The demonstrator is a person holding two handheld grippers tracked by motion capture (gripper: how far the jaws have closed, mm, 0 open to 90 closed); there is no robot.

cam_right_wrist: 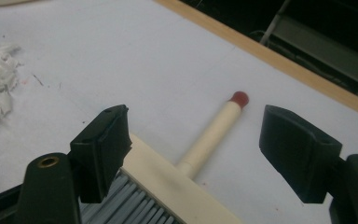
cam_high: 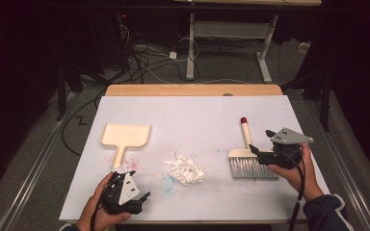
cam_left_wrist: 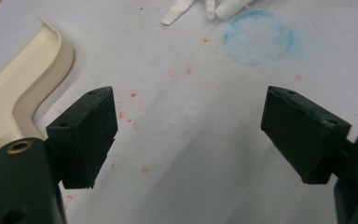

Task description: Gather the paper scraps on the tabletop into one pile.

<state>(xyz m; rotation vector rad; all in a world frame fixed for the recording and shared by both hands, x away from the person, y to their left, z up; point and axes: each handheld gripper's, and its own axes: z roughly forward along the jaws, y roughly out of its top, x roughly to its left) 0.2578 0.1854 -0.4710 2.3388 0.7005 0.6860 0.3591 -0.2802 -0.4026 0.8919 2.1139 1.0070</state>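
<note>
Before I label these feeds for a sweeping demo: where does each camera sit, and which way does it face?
High view: above the table's near edge, looking forward and down; both hands show.
Left gripper view: on the left gripper, facing the dustpan and paper scraps; open jaws show.
Right gripper view: on the right gripper, facing the brush.
The gripper views share the scraps.

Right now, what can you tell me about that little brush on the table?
The brush lies flat on the white table cover, at the person's right. It has a cream head that looks like plastic, a row of grey bristles pointing toward the person, and a cream round handle pointing away, ending in a dark red tip. The right tongs hover open over the head where the handle joins it, the handle lying between the jaws; whether they touch it is unclear. The paper scraps lie apart, to its left.
</note>
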